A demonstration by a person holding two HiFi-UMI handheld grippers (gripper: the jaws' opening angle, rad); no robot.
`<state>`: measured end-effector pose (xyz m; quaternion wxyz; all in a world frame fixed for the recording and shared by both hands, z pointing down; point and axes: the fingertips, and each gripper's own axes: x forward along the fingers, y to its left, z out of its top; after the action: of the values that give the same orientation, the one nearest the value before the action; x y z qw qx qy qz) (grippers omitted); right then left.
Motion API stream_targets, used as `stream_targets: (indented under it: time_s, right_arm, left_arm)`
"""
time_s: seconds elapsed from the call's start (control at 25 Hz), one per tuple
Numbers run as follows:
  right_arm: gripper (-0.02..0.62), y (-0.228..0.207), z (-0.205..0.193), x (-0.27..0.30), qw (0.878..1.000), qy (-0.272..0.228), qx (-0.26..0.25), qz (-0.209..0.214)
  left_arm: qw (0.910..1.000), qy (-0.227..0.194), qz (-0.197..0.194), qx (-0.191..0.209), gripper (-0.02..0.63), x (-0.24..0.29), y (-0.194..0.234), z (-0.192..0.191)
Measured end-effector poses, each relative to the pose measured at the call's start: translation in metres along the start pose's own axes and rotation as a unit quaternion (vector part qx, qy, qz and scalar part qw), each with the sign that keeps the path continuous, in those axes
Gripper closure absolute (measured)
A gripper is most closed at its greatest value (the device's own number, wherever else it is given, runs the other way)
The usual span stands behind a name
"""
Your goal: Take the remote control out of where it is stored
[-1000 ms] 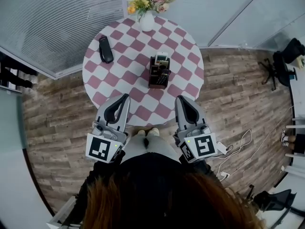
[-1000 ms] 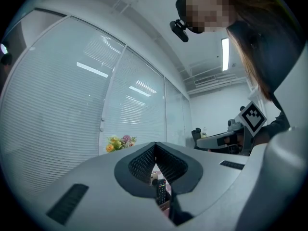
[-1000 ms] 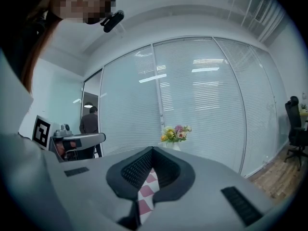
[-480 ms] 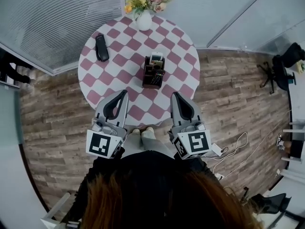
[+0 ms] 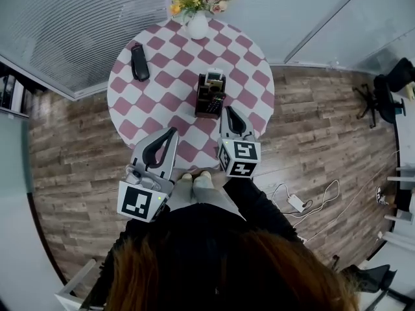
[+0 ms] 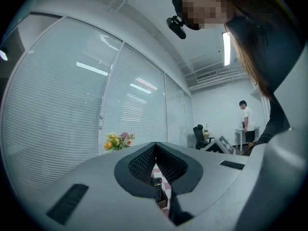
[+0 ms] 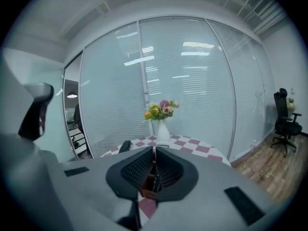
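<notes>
A dark remote control (image 5: 218, 100) stands upright in a brown holder (image 5: 209, 103) near the middle of the round pink-and-white checked table (image 5: 159, 99). A white device (image 5: 214, 78) sits in the holder's far end. My right gripper (image 5: 227, 110) is shut and empty, its tips just short of the holder's near right corner. My left gripper (image 5: 172, 131) is shut and empty at the table's near edge. In the left gripper view the remote (image 6: 157, 188) shows below the closed tips of the left gripper (image 6: 155, 145). In the right gripper view the holder (image 7: 149, 183) lies behind the right gripper (image 7: 154, 150).
A white vase of flowers (image 5: 198, 23) stands at the table's far edge, and a black oblong case (image 5: 139, 62) lies at its left. Glass walls with blinds (image 5: 78, 24) rise behind the table. On the wooden floor to the right are cables (image 5: 298, 203) and an office chair (image 5: 382, 89).
My right gripper has moved forward and down over the table, up to the holder. My left gripper has stayed where it was.
</notes>
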<state>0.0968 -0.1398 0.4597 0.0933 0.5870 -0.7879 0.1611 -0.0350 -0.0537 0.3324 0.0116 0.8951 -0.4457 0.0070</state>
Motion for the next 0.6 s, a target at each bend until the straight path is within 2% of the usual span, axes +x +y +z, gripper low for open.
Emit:
stream_targets:
  time_s: [0.12, 0.2, 0.32, 0.6]
  right_arm:
    - [0.584, -0.012, -0.028, 0.024, 0.999, 0.027, 0.013, -0.029]
    - [0.581, -0.018, -0.045, 0.036, 0.997, 0.047, 0.030, -0.045]
    - [0.469, -0.019, -0.065, 0.051, 0.994, 0.070, 0.056, -0.056]
    - [0.375, -0.019, -0.092, 0.081, 0.988, 0.103, 0.073, -0.087]
  left_arm:
    - [0.9999, -0.014, 0.002, 0.003, 0.597, -0.005, 0.000, 0.007]
    - [1.0000, 0.002, 0.009, 0.002, 0.597, -0.009, 0.002, 0.002]
    - [0.9997, 0.017, 0.017, 0.002, 0.597, -0.014, 0.003, -0.003]
    - [0.9995, 0.023, 0.023, 0.007, 0.597, -0.024, 0.001, -0.005]
